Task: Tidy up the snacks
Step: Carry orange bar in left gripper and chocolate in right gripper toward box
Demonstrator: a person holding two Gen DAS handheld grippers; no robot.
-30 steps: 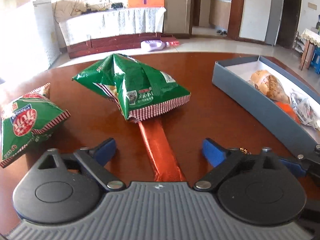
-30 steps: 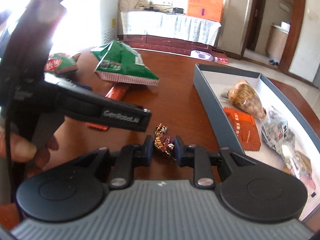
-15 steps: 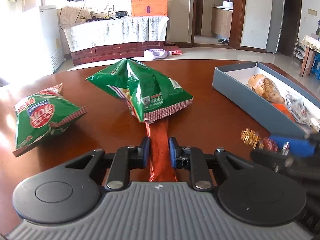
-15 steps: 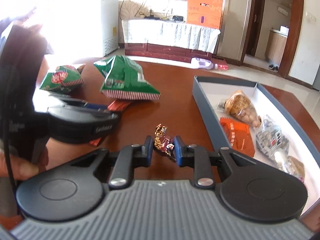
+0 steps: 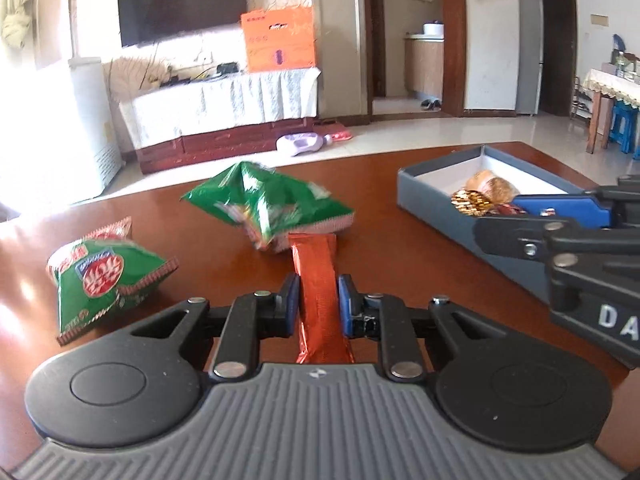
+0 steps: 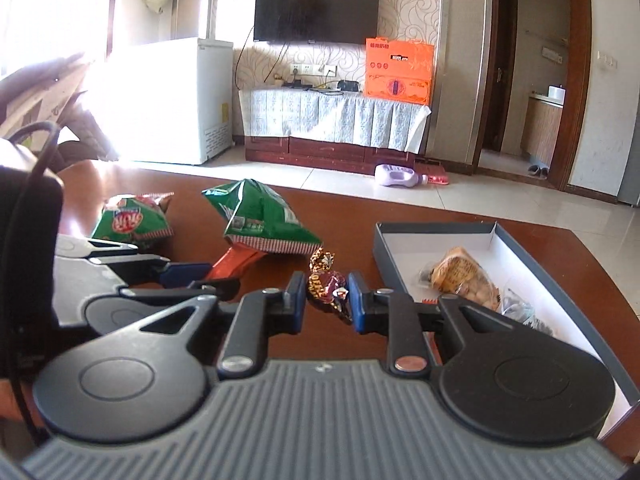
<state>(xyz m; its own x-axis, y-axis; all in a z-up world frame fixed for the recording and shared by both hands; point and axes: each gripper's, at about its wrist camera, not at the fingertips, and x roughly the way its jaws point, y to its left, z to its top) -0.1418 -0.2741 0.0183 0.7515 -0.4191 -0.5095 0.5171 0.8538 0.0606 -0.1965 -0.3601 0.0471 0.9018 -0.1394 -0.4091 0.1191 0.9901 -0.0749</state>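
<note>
While the left gripper (image 5: 318, 300) pinched the orange-red snack bar (image 5: 318, 280) beneath the green chip bag (image 5: 268, 208), the right gripper (image 6: 326, 296) clamped a wrapped candy (image 6: 326, 290), likely bound for the grey box (image 6: 532, 256) at right.

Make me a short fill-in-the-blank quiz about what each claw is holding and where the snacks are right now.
1. The left claw is shut on a long ____ snack stick.
2. The right claw grips a wrapped ____.
3. The far end of the stick lies under a ____ chip bag.
4. The bread packet lies inside the grey ____.

Missing words: orange; candy; green; box
</note>
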